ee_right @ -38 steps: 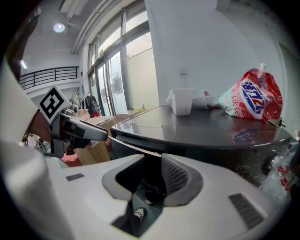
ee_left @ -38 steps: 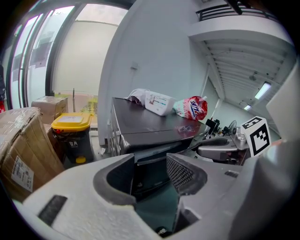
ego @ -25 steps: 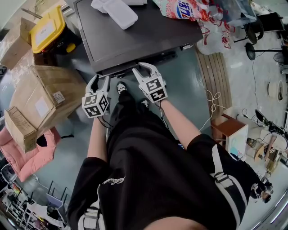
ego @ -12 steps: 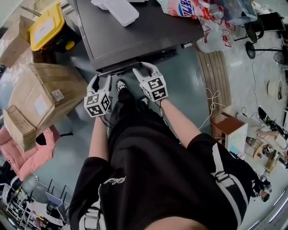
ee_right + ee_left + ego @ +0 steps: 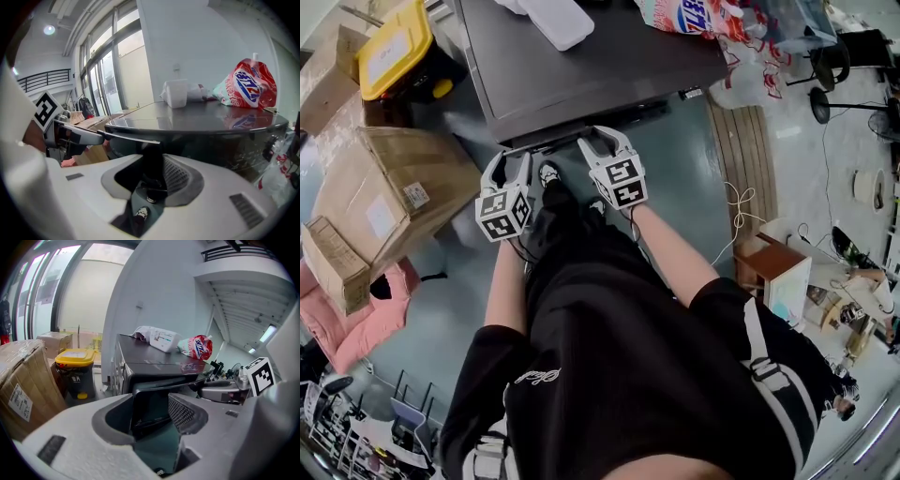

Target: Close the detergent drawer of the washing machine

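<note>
Little has shifted since the earlier frames: the detergent drawer [image 5: 150, 405] sits where it was, at the front of the washing machine [image 5: 581, 66] just under the lid edge, and both hands hover at the same spot before it. What has changed is the jaws. Those of the left gripper [image 5: 511, 164] and the right gripper [image 5: 602, 145] have just been closing a little, yet both pairs stand apart with nothing pressed between the pads. By my reading the push has not begun and the drawer is not yet home. The left gripper view frames the drawer's dark face in the gap between its jaws, seemingly jutting forward of the panel, while the head view gives only a thin dark strip there. The right gripper view shows a dark upright edge in its own gap; whether that is the drawer I cannot tell. It also catches the red detergent pouch [image 5: 246, 89] on the lid. Only the head view shows the cardboard box [image 5: 375, 197] beside the machine.
</note>
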`<action>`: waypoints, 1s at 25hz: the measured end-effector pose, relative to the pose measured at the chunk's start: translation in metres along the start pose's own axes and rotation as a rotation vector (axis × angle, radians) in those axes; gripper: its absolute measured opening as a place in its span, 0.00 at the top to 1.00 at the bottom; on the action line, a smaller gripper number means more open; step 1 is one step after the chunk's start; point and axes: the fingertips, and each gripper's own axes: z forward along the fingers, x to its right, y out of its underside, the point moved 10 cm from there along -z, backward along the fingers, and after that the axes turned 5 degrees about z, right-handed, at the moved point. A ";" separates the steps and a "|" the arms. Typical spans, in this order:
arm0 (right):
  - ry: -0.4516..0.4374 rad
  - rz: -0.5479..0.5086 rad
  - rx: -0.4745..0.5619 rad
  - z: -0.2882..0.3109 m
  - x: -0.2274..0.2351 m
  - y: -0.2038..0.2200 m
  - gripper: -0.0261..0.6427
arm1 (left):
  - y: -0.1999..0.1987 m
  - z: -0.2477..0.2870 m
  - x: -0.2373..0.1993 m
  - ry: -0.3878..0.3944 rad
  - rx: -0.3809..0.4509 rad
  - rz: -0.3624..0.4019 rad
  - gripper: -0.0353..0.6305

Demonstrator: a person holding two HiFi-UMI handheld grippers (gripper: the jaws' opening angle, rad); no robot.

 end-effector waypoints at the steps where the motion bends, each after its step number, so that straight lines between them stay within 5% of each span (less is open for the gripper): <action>1: 0.000 -0.002 -0.001 0.000 0.000 0.000 0.76 | -0.001 0.000 0.000 0.001 -0.002 0.002 0.59; 25: 0.043 0.049 0.009 0.008 0.003 -0.005 0.76 | -0.008 0.009 -0.004 -0.006 -0.012 0.013 0.59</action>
